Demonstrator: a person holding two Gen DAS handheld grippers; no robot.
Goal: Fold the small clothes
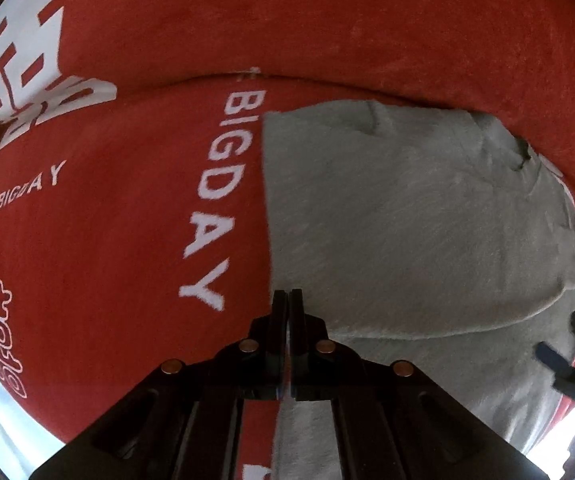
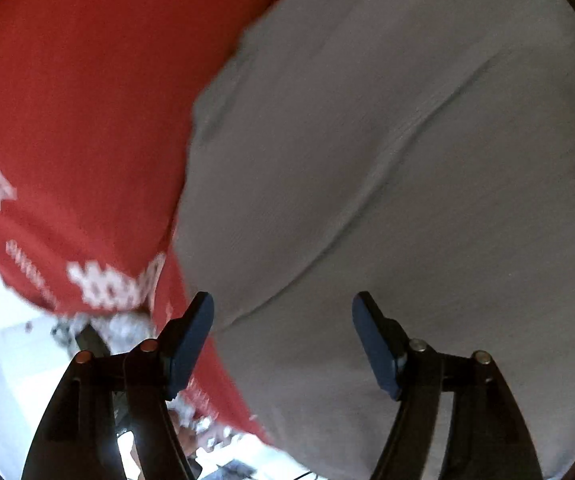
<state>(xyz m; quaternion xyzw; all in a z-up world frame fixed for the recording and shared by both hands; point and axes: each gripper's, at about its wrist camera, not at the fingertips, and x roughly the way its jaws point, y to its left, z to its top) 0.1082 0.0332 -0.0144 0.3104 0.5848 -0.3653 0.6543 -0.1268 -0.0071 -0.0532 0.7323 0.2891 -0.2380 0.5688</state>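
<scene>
A light grey garment (image 1: 407, 220) lies partly folded on a red cloth, with a curved fold edge across it. My left gripper (image 1: 288, 294) is shut at the garment's left edge; whether cloth is pinched between its jaws does not show. My right gripper (image 2: 283, 312) is open and empty just above the grey garment (image 2: 407, 180), near its left edge. The right gripper's blue fingertips (image 1: 555, 356) also show at the right of the left wrist view.
The red cloth (image 1: 107, 220) with white "THE BIG DAY" lettering covers the surface; it also shows in the right wrist view (image 2: 79, 140). Its edge drops off to a bright floor (image 2: 3, 352) at the lower left. A patterned white item (image 2: 127, 324) lies below that edge.
</scene>
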